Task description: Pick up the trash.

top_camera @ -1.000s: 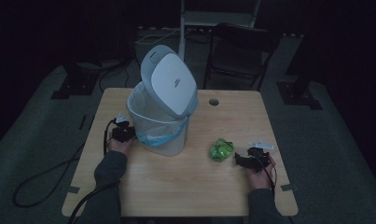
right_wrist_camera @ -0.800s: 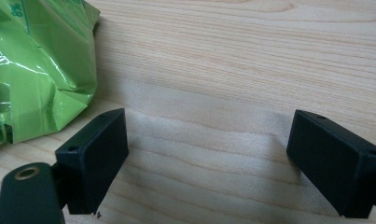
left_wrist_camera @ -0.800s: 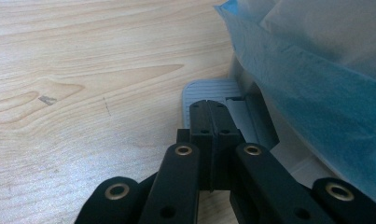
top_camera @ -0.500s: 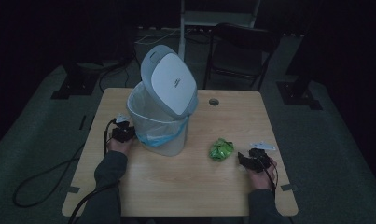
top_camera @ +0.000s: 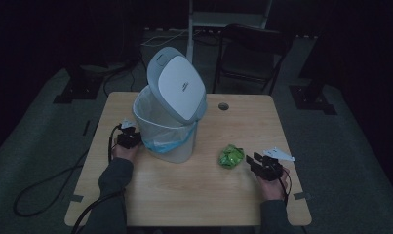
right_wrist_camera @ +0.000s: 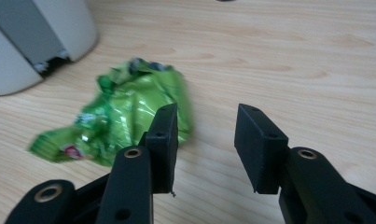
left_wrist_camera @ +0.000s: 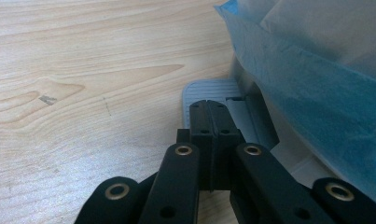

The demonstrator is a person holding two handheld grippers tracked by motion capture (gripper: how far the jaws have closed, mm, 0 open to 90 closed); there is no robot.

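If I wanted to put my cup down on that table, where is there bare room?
The near edge of the table, between the person's two forearms, is bare wood. So is the far right corner beyond the small round hole. It is crowded mid-left, where the bin stands, and by the green wrapper near the right gripper.

Your left gripper (top_camera: pixel 129 138) sits out ahead of your left hand (top_camera: pixel 124 152), forearm coming up from the bottom edge of the high view. In the left gripper view its jaws are pressed flat together, nothing between them. Your right gripper (top_camera: pixel 262 165) is low over the table, right hand (top_camera: pixel 270 184) behind it, and its jaws stand well apart with an empty gap.
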